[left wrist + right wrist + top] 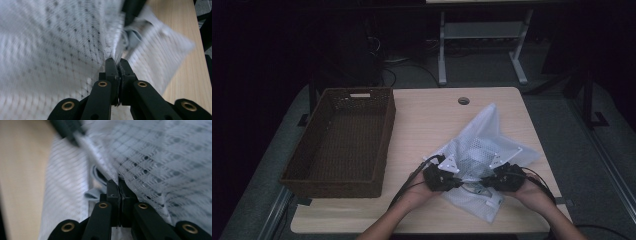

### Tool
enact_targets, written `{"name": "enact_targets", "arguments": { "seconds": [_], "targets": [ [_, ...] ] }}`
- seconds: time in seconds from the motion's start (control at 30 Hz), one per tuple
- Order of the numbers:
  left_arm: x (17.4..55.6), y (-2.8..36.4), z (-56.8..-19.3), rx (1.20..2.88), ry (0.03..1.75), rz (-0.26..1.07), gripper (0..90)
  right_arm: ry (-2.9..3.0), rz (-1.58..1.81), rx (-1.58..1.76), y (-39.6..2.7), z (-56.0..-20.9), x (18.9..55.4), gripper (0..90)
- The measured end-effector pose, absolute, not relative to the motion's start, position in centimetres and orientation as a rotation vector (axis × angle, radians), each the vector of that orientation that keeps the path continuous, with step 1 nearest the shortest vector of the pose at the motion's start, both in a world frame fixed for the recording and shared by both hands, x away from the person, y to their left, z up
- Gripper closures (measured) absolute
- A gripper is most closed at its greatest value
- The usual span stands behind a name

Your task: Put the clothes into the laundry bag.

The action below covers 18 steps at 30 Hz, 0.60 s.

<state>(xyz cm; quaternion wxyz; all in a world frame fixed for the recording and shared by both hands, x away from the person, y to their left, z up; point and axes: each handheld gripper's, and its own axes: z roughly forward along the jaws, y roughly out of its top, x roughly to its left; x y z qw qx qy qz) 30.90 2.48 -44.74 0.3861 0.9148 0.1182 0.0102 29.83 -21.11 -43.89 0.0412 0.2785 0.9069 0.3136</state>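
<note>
A white mesh bag (484,142) lies crumpled on the right half of the wooden table (427,117). Both hands hold its near edge. My left gripper (458,180) is shut on a fold of the mesh, and its jaws pinch the cloth (62,50) at their tips (119,61). My right gripper (487,184) faces it from the right, shut on the same edge (118,181) with mesh (162,157) draped over its right side. A grey seam of the bag (96,173) shows just beyond the right jaws. Each gripper view shows the other gripper's black jaw at the top.
A brown woven basket (382,145) with nothing in it stands on the left half of the table. A round cable hole (463,100) sits near the far edge. Behind the table stands a white desk frame (482,45) on a dark floor.
</note>
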Motion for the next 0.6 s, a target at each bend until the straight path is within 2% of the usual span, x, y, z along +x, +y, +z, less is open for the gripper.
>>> {"name": "enact_targets", "arguments": {
  "seconds": [0.1, 0.3, 0.37, 0.43, 0.6],
  "targets": [
    [31.2, 2.0, -44.7, 2.321, 0.313, 0.029, 87.8, 2.740, 0.929, 0.853, -21.4, -43.7, 30.6, 87.8],
    [33.5, 1.8, -44.7, 2.243, 0.439, 0.018, 85.8, 2.613, 0.867, 0.853, -21.3, -43.5, 34.4, 87.8],
    [33.7, 2.1, -44.6, 2.238, 0.455, 0.046, 80.6, 2.558, 0.877, 0.878, -21.6, -43.4, 35.6, 87.8],
    [33.7, 2.3, -44.5, 2.238, 0.467, 0.070, 71.3, 2.531, 0.931, 0.910, -22.2, -43.1, 36.5, 87.7],
    [33.5, 4.2, -43.2, 2.191, 0.506, 0.193, 60.0, 2.498, 1.163, 0.936, -23.9, -41.4, 36.0, 87.6]
  ]
}}
